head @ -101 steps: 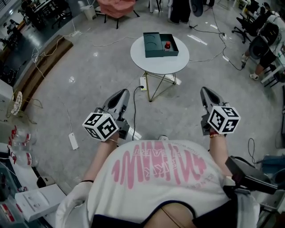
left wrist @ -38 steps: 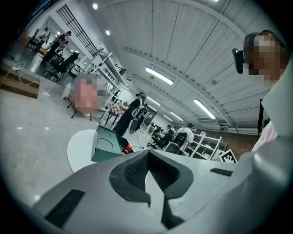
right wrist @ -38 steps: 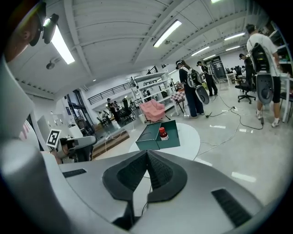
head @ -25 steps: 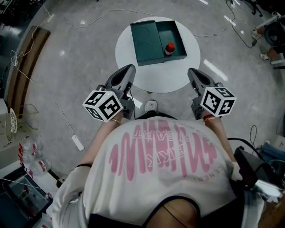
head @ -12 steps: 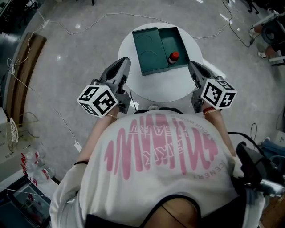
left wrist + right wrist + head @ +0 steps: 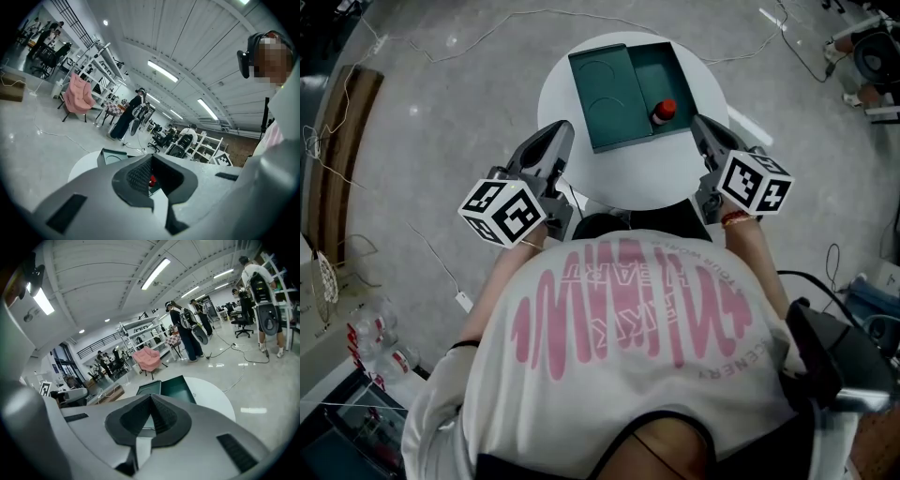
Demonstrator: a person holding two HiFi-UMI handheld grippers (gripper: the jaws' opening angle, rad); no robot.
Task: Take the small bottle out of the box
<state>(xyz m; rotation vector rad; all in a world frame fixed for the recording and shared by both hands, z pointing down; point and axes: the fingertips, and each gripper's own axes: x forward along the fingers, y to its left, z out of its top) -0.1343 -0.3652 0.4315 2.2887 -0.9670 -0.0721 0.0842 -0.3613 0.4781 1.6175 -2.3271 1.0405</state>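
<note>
Bare white top is left along the near rim of the round table (image 6: pixel 642 183), where the left gripper (image 6: pixel 560 129) and the right gripper (image 6: pixel 697 122) are held, both with jaws closed on nothing; the open green box (image 6: pixel 609 89) is flanked by them; the small bottle (image 6: pixel 664 112), red-capped, is seen in its right compartment, by the near wall; the pink lettering on the shirt (image 6: pixel 628 375) cannot be read.
</note>
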